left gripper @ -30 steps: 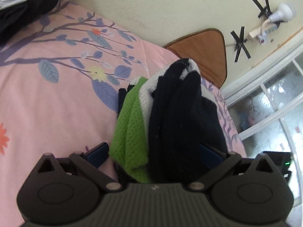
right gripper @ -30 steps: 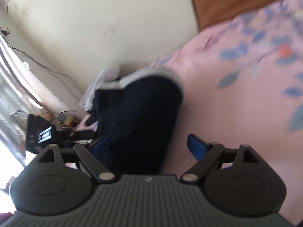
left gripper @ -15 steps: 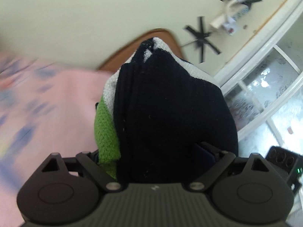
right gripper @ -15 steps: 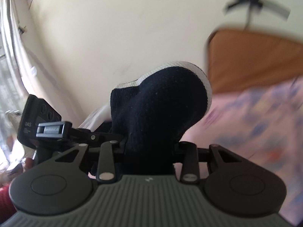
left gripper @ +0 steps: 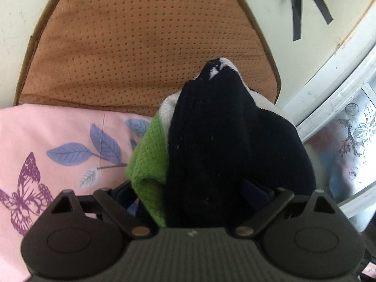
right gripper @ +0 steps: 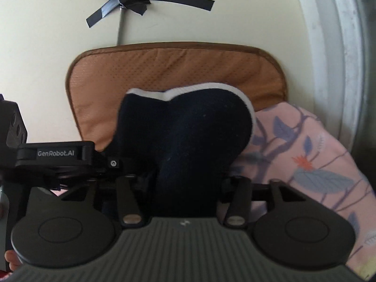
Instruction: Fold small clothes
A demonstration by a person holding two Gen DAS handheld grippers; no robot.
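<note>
From the left wrist, I have the bundle filling the left gripper. The fingers stand wide with the cloth wedged between them; I read that as a grasp on a thick wad, though the pads are mostly buried under fabric. The bundle's long axis runs straight away from me along the fingers, its tip out over the brown cushion. It is soft knit: black ribbed on the right, a white layer behind, a coarse green mesh fold hanging on the left. The pink sheet with leaves and a butterfly lies near left.

From the right wrist, the right gripper has been widening its jaws. Black cloth still sits between them, but I cannot tell whether the pads still press. The rounded, white-edged lobe rises far of the fingers, against the cushion, with the sheet at right. The left gripper comes in from the left, so both hands meet at the bundle.
</note>
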